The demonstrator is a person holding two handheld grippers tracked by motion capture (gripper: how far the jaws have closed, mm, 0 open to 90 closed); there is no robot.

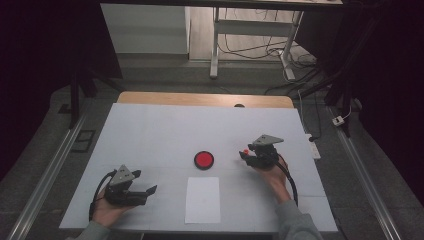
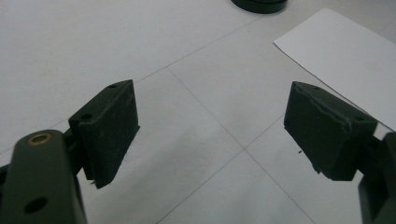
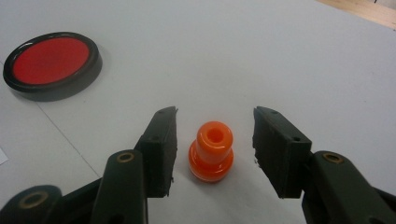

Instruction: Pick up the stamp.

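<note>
Two hand-held grippers work over a pale grey tabletop [image 1: 150, 130], each held by one of a person's hands. The right hand-held gripper [image 3: 215, 144] is out at the right side of the tabletop. Its jaws stand apart, one on either side of a small orange peg [image 3: 211, 151], with a narrow gap showing between each pad and the peg. Nothing is gripped yet. The peg stands upright on the tabletop, a rounded base under a narrower neck with a hole in its top. In the high view it is a tiny orange spot [image 1: 245, 150] at the tip of the right hand-held gripper [image 1: 246, 155].

A round black dish with a red centre [image 1: 204, 159] sits near the middle of the tabletop, a little apart from the peg on its left. Just in front of the dish lies a white sheet of paper [image 1: 202, 200].

The left hand-held gripper [image 1: 150, 191] rests low at the near left, well apart from the peg, jaws wide open and empty, pointing toward the paper.

The step in hand looks like the grasp of the peg: the jaws are in position but not yet pressed in. The next move likely calls for squeezing them evenly onto the neck or base, keeping the peg centred so it does not tip or roll away.
</note>
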